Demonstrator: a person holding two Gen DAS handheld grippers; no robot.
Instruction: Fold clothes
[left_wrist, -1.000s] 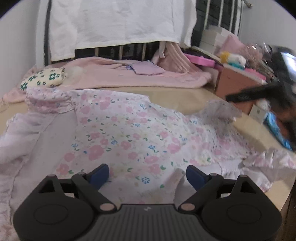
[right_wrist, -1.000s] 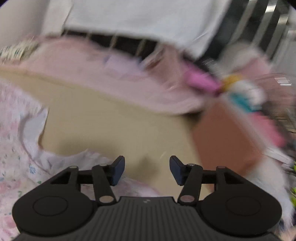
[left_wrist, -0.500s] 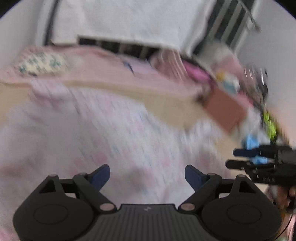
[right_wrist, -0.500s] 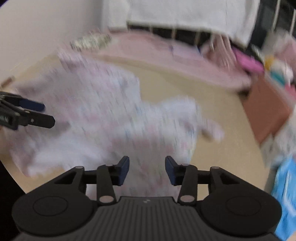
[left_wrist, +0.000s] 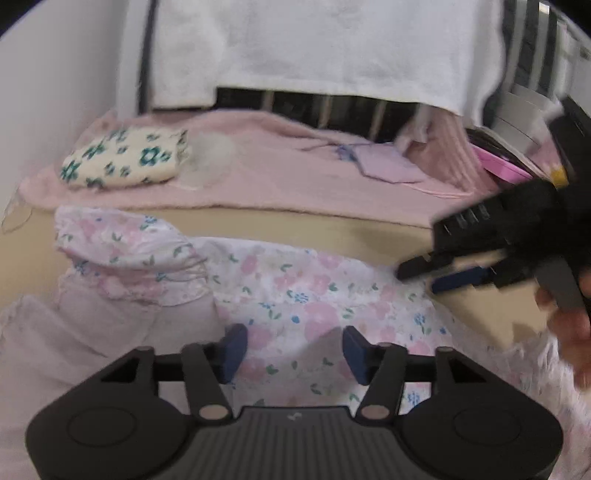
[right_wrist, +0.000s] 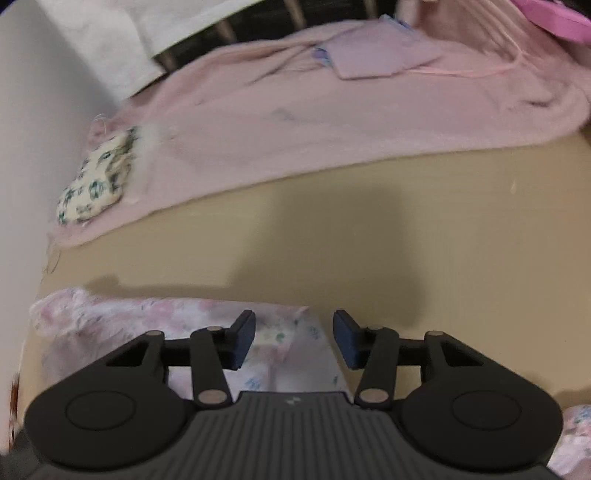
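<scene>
In the left wrist view my left gripper (left_wrist: 293, 349) sits low in the middle of the frame over the floral garment (left_wrist: 295, 295), which lies spread on the tan bed surface (left_wrist: 295, 225). A second ago this gripper looked across the broad middle of the cloth with its jaws wide; now it has slid sideways toward the bunched sleeve (left_wrist: 125, 251) at the left of the frame, and its jaws are closing, with cloth below them but nothing pinched yet. My right gripper (left_wrist: 424, 275) has come in from the right edge and hovers just above the far hem, its fingers a little apart and empty. I take this to mean both tools are lining up on one edge to start a fold. The garment's long axis runs across the frame from left to right, the sleeve end at the left. In the right wrist view the right gripper (right_wrist: 294, 338) is at lower centre, partly open and gripping nothing; it has swung from a wide look over the whole garment to a close look at one upper corner of the garment (right_wrist: 177, 317). That edge runs level across the lower left of the frame and ends just between the fingers. A pink blanket (right_wrist: 332, 122) lies beyond, well apart.
</scene>
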